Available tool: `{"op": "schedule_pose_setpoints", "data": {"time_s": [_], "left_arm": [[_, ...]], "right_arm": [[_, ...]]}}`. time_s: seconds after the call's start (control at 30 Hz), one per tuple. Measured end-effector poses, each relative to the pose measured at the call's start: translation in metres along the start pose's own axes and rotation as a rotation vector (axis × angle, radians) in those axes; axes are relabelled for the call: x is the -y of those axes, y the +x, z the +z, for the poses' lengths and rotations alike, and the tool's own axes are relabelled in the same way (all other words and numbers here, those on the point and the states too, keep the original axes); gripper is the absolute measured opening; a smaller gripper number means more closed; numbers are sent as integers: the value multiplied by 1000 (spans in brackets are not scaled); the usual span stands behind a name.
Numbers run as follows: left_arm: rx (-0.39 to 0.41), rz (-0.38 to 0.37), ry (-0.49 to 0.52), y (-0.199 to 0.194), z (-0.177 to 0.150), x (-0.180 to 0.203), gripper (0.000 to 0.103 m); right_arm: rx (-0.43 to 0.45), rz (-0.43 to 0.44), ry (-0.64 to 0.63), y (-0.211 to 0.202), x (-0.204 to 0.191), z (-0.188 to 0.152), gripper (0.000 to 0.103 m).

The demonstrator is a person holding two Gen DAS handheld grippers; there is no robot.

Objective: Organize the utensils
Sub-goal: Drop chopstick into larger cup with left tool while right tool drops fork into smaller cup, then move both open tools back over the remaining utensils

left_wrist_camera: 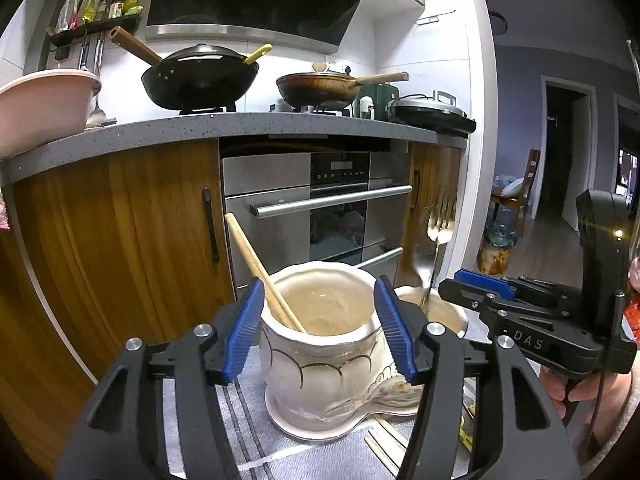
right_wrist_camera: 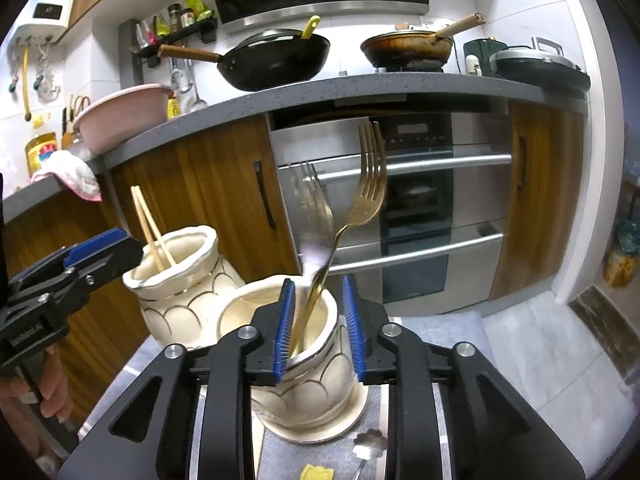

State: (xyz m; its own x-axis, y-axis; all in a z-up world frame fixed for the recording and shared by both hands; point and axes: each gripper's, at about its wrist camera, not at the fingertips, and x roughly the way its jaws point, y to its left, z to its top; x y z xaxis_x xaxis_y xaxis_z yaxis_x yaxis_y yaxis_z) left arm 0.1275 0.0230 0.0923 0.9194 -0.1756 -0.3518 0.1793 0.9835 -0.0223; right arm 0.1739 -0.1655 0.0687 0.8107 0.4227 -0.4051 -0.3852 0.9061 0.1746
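Two cream ceramic holders stand side by side on a grey cloth. The left holder point(left_wrist_camera: 320, 344) point(right_wrist_camera: 180, 276) has wooden chopsticks point(left_wrist_camera: 260, 272) point(right_wrist_camera: 150, 228) in it. My left gripper point(left_wrist_camera: 320, 332) is open with its jaws either side of that holder's rim, not touching. The right holder point(right_wrist_camera: 304, 364) point(left_wrist_camera: 436, 312) has a gold fork point(right_wrist_camera: 352, 216) point(left_wrist_camera: 436, 256) standing in it, blurred as if moving. My right gripper point(right_wrist_camera: 318, 328) is open just above that holder's rim, the fork handle beside its left pad point(right_wrist_camera: 284, 328).
Loose chopsticks point(left_wrist_camera: 384, 436) and a yellow item point(right_wrist_camera: 316, 472) lie on the cloth point(left_wrist_camera: 248, 412) in front of the holders. A small metal utensil point(right_wrist_camera: 368, 446) lies beside them. Behind stand wooden cabinets point(left_wrist_camera: 132, 232) and an oven point(left_wrist_camera: 320, 208).
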Motion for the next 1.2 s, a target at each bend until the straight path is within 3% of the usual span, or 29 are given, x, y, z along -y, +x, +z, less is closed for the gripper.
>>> {"op": "schedule_pose_setpoints", "data": {"time_s": [0.13,0.2,0.27,0.43,1.2], "left_arm": [[5,1,2,-11,0,-1,72],[7,5,7,-16,0,-1,79],[13,15,10,-23,-1,0,93],[11,33,11,-39,-7,0,98],[-259,108,-10,-50,-54,8,98]], "right_arm": [[9,7,0,-11,-1,0,52],[10,6,-5,-19,-2,-2,66],[14,7,-16,-27,-4,-4,76],[27,-22,-48,-47,-8,-12,95],[-129,-151,-60,-92,18,-54,98]]}}
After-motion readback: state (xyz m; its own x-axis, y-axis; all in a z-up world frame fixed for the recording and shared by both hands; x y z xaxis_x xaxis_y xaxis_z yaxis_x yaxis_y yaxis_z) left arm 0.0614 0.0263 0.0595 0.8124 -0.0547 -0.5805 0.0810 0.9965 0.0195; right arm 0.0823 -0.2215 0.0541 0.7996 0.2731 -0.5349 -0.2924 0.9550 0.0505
